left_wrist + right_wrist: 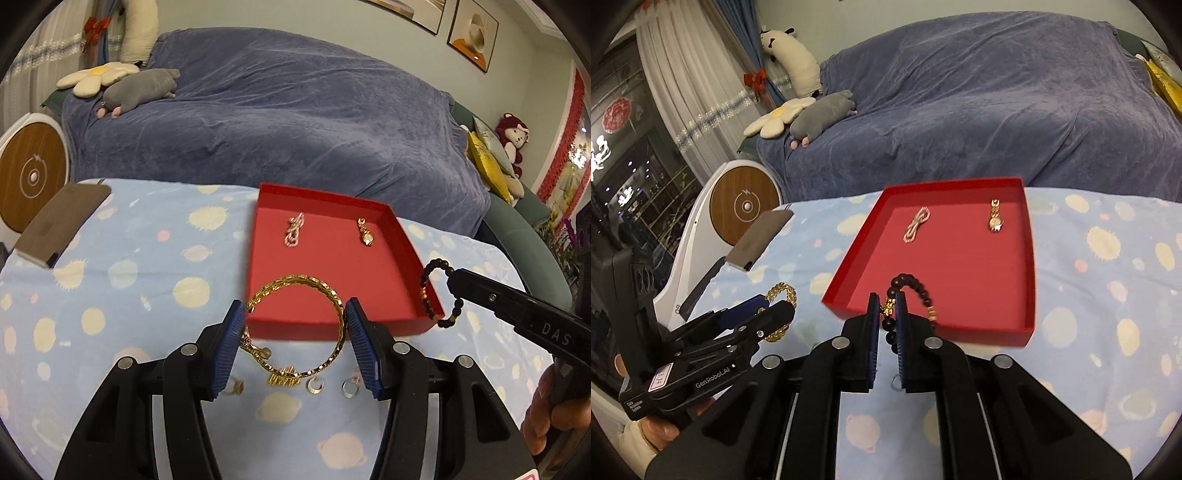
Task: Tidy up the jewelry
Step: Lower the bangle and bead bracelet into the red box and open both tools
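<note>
Left gripper (295, 334) clamping wide gold chain-link bangle (295, 325) across its width, hovering at six o'clock of shallow red cardboard tray (406, 236), apparently for depositing. Right gripper (887, 325) pinching dark wooden bead bracelet (916, 291) shut-tight, dangling over tray's near edge. Pink cord (916, 224) and gold watch (995, 220) already lying inside, toward twelve o'clock.

**Background clutter**

Sofa under blue throw (295, 122), behind the worktop's planet-print cloth (129, 266). Flower cushion (96, 76) and grey plush (142, 88) touching on throw, far left. Cow-print bolster (792, 59) by curtain (676, 85). Red monkey plush (513, 142) beside yellow cushion (487, 166). Round wood-faced device (745, 205) left. Framed pictures (474, 33) on wall.
</note>
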{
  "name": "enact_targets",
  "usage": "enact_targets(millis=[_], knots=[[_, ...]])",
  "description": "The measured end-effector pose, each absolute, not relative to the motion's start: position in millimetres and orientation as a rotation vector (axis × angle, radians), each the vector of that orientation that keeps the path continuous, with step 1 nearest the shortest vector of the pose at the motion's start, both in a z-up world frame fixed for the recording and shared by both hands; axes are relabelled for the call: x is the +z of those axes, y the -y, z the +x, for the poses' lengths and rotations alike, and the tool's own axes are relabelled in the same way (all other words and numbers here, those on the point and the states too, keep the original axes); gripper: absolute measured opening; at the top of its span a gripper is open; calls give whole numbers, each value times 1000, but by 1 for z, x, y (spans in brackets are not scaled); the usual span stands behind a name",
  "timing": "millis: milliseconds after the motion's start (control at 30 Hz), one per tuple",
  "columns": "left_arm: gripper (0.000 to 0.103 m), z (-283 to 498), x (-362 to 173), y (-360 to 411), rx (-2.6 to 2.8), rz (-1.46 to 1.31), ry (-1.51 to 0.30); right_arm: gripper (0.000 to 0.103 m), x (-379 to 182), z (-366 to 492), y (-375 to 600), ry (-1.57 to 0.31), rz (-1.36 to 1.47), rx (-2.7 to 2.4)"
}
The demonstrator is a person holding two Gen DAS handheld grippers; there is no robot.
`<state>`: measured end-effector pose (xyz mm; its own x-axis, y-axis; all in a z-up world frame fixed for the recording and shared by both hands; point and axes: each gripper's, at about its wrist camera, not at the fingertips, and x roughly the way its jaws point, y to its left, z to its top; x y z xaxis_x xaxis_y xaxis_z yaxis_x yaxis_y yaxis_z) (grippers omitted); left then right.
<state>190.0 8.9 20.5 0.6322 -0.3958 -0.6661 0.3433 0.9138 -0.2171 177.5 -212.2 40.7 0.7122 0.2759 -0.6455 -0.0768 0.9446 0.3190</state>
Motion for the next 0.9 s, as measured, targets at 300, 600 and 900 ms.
enact_targets(millis=[300,600,900], knots=[[53,281,-6,45,-424,-15,-802,8,2,266,260,-815,288,90],[56,319,-42,59,-407,-22,-887,17,-31,291,266,-880,308,114],[68,290,-1,22,-381,-73,-819,39,24,235,267,-779,343,141]])
